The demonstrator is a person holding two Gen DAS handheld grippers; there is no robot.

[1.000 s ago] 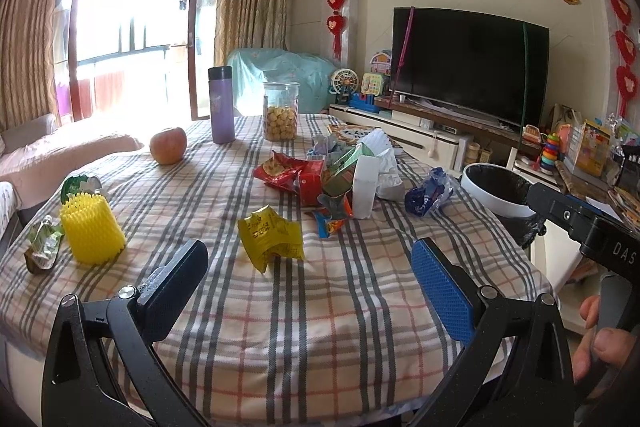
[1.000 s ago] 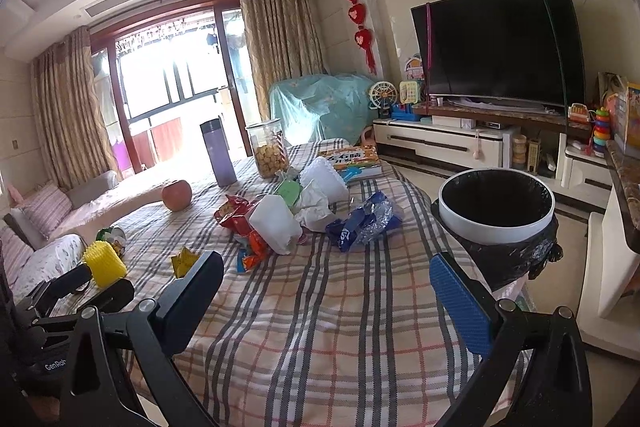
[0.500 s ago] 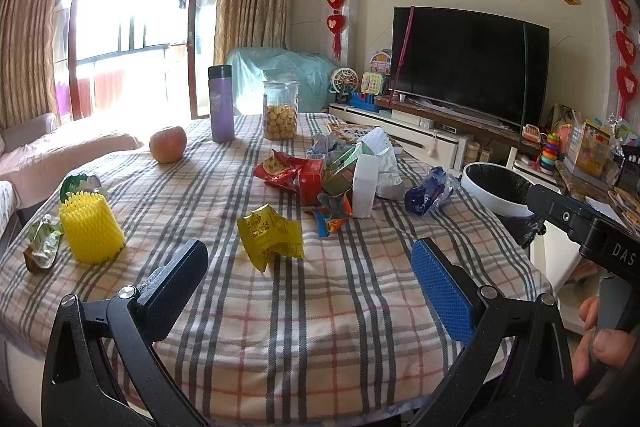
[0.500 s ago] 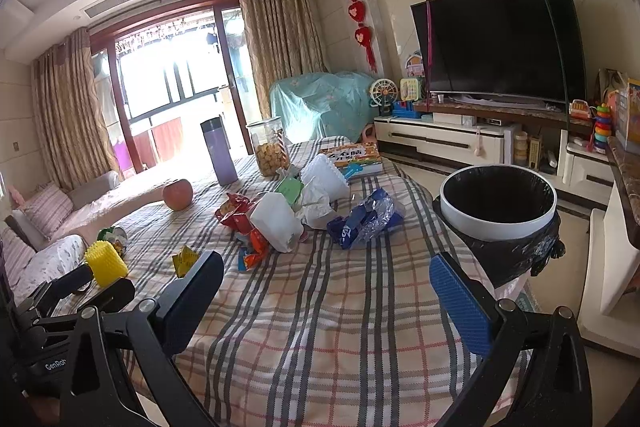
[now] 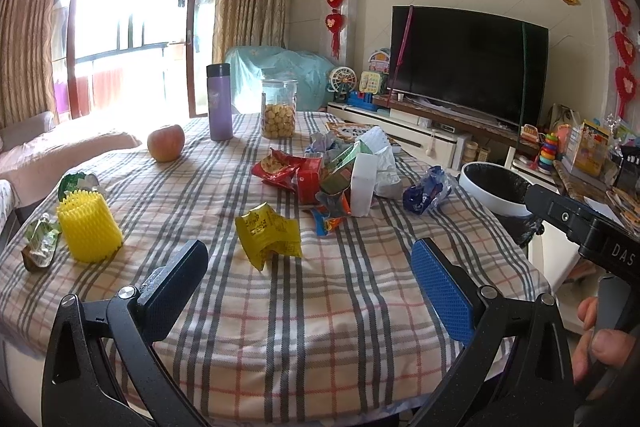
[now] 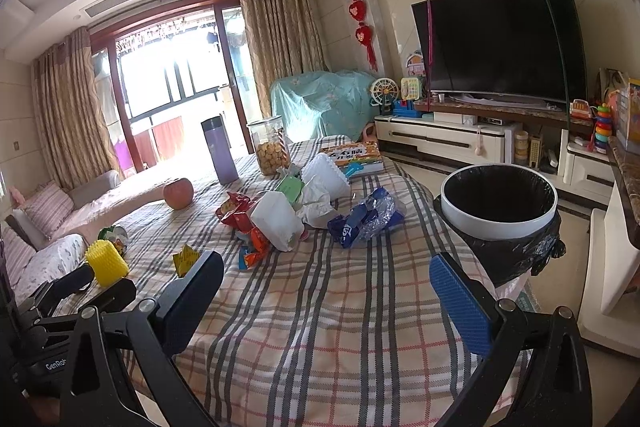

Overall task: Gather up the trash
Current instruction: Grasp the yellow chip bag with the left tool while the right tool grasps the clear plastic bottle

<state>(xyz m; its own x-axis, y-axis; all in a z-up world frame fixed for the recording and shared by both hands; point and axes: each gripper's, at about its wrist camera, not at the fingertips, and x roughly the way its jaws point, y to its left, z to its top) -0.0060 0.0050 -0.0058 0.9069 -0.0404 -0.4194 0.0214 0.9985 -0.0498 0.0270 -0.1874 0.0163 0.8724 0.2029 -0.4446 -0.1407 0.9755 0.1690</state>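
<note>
Holding: both tools above the near edge of the plaid tabletop point(image 5: 320, 327), nothing in either.
Left tool point(image 5: 308, 279): my fingers are spread wide, empty; the yellow wrapper point(image 5: 268, 235) lies just ahead between them.
Right tool point(image 6: 324, 299): spread wide too, empty, over bare cloth.
Trash pile: red snack bag point(image 5: 280, 169), white carton point(image 5: 362, 183), crumpled paper and small wrappers clustered mid-tabletop; blue plastic bag point(image 6: 362, 219) lies beside them, toward the bin.
Bin point(image 6: 500, 203): black-lined, white rim, standing off the tabletop's right edge.
Others: apple point(image 5: 166, 143), purple flask point(image 5: 219, 103), biscuit jar point(image 5: 279, 109), yellow foam sleeve point(image 5: 88, 229).
</note>
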